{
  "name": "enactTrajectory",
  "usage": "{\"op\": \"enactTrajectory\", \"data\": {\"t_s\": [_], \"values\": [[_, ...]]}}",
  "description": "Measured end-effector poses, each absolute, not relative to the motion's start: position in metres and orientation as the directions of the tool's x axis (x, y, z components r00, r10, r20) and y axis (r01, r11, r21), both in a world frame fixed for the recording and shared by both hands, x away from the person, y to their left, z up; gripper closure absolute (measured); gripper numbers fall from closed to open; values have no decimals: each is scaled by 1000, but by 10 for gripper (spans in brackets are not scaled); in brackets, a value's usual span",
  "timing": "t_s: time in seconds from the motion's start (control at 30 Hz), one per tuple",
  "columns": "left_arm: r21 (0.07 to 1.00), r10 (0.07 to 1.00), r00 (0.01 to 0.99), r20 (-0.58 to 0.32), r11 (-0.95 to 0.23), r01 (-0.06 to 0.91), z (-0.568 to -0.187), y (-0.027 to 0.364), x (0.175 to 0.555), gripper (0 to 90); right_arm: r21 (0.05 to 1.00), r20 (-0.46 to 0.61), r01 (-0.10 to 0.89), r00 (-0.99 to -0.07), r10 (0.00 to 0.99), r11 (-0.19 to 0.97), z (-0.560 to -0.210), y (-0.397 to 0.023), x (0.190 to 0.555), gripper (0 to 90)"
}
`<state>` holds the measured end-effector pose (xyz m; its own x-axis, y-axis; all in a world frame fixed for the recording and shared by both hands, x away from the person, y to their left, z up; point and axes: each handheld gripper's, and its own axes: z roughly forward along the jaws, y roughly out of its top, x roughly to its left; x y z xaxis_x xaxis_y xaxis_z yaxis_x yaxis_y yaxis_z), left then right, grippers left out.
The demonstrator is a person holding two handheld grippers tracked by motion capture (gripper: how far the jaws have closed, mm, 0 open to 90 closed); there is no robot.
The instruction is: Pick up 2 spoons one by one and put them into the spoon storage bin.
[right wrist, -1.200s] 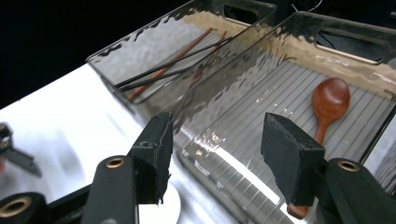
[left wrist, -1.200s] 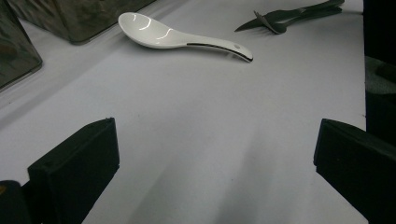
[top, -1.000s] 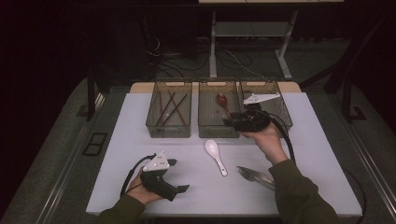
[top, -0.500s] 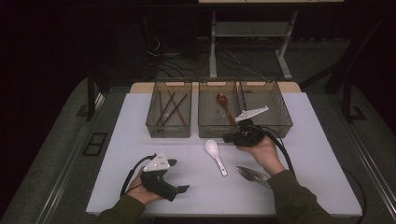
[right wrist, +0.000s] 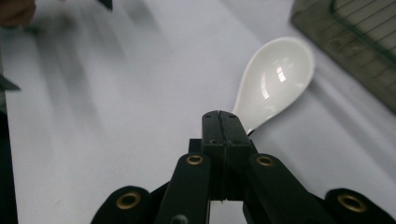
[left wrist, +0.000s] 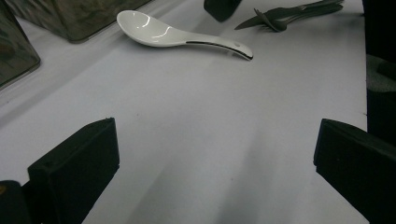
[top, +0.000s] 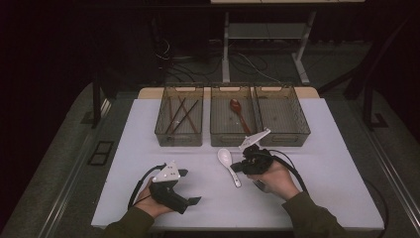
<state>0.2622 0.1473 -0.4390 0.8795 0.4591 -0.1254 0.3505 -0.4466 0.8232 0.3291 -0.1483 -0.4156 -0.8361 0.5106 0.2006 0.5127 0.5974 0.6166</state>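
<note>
The work in hand looks like sorting cutlery into bins, and the step now seems to be the approach to the white spoon [top: 228, 164].

At the left, the left hand-held gripper [top: 190, 187] rests low on the tabletop [top: 124, 163] with its jaws wide apart and nothing between them; in its own view the spoon lies well ahead on the bare surface.

At the back stand three bins: the left bin [top: 180, 119] holds chopsticks [top: 182, 115], the middle bin [top: 232, 117] a red spoon [top: 238, 114], and the right bin [top: 282, 115] looks empty.

The white spoon lies in front of the middle bin, bowl toward the bins, handle toward the person. The right hand-held gripper [top: 236, 166] has just closed, its jaws pressed together with nothing between them. Its tips sit over the spoon's neck, the bowl [right wrist: 275, 84] just beyond them. Forks [left wrist: 280, 16] lie near that hand.

Next, I judge, the jaws must part, straddle the handle and close on it before the spoon goes to the middle bin.
</note>
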Motion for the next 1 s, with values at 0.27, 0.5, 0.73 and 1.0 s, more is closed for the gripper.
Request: {"op": "enactTrajectory", "data": {"t_s": [0.27, 0.5, 0.73, 1.0], "values": [[819, 466, 876, -123, -452, 355, -440, 145, 262, 0, 582, 186, 499, -850, 493, 642, -422, -135, 321, 899], [817, 468, 875, -124, -452, 357, -441, 146, 263, 0, 548, 162, 477, -867, 472, 687, -428, -130, 320, 900], [813, 463, 879, -116, -464, 352, -440, 148, 264, 0, 551, 145, 465, -871, 470, 692, -425, -134, 320, 900], [815, 463, 878, -118, -460, 353, -440, 147, 263, 0, 513, 112, 443, -884, 454, 735, -433, -125, 314, 900]]}}
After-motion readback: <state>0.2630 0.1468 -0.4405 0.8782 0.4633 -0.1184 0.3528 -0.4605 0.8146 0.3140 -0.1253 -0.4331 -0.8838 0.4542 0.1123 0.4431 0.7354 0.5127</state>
